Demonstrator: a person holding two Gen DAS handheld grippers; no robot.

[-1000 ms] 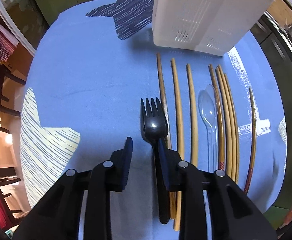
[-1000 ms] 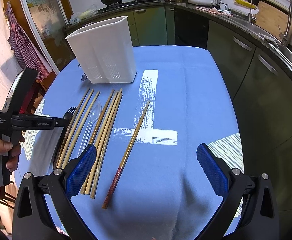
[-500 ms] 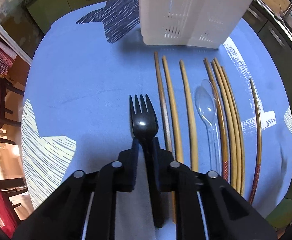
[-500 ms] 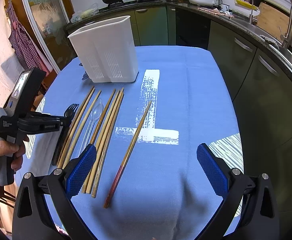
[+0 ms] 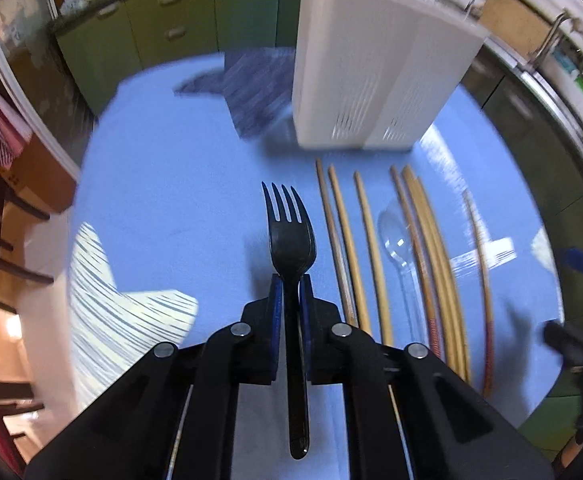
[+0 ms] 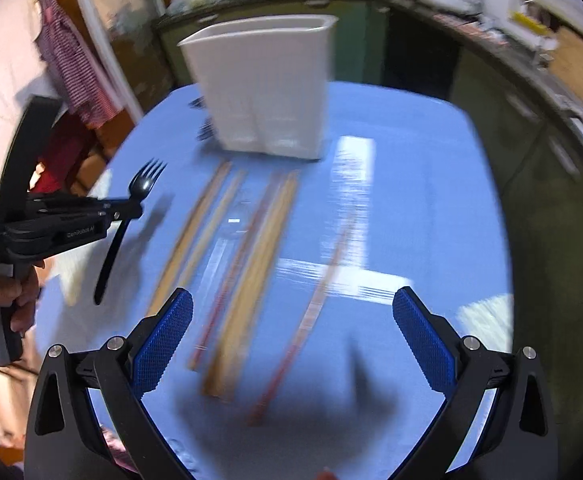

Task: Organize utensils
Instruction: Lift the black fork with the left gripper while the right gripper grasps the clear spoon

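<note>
So the left tongs [image 5: 289, 292] are clamped on the black plastic fork [image 5: 291, 236], gripping the neck just below the tines. The fork's long axis runs straight along the fingers: tines forward, handle trailing back between the black arms. In the right wrist view the fork [image 6: 141, 186] is clearly off the surface, with its shadow on the blue cloth below.

The white plastic holder [image 5: 375, 72] stands upright straight ahead and a bit to the right of the fork tips, at the far end of the surface [image 5: 163, 184]. It's tall with slotted walls and an open top, so my guess is the fork has to go up and over the rim, then tip so one end goes down. The left hand is the one nearer and already loaded, so that's its job.

The right tongs [image 6: 291, 344] are spread wide with nothing between the textured blue pads, hovering over the near edge of the cloth.

Still lying on the cloth, all roughly parallel and pointing toward the holder: a row of long thin wooden chopsticks [image 5: 371, 256], a clear plastic spoon [image 5: 395, 240] between them, and one chopstick [image 5: 481, 280] set apart to the right with a reddish patterned end. The right view is pretty motion-blurred, so details there are mushy.
</note>
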